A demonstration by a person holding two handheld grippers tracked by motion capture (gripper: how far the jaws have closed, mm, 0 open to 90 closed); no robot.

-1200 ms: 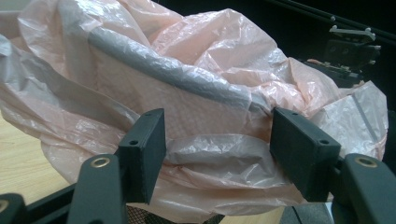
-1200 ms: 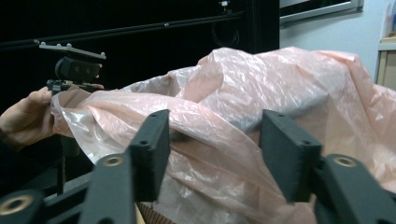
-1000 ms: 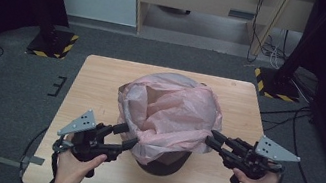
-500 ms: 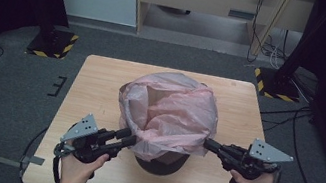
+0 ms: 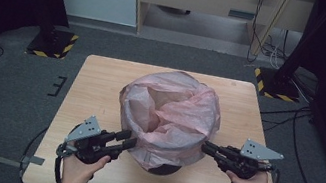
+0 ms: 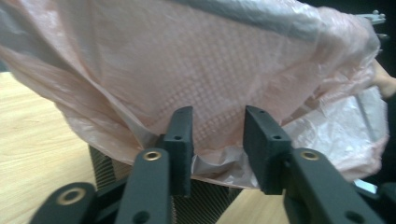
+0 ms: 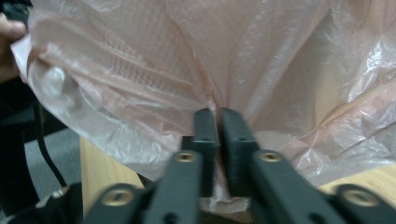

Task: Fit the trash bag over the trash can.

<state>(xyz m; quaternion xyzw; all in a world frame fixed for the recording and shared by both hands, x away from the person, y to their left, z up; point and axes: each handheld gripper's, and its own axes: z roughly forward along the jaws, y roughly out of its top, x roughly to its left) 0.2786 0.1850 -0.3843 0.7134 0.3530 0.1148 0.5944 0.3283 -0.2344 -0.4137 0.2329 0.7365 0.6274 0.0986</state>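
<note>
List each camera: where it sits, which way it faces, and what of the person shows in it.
High view: above the person's side, facing forward and down on the table; both hands, left gripper and right gripper show.
Left gripper view: rides that gripper, facing the pink bag; its jaws stand apart.
Right gripper view: rides that gripper, facing the bag; its jaws pinch a fold.
All three share the pink bag over the dark bin.

A thin, crinkled pink plastic bag (image 5: 169, 115) drapes, mouth open, over what seems a dark mesh bin (image 5: 162, 168) mid-table.
</note>
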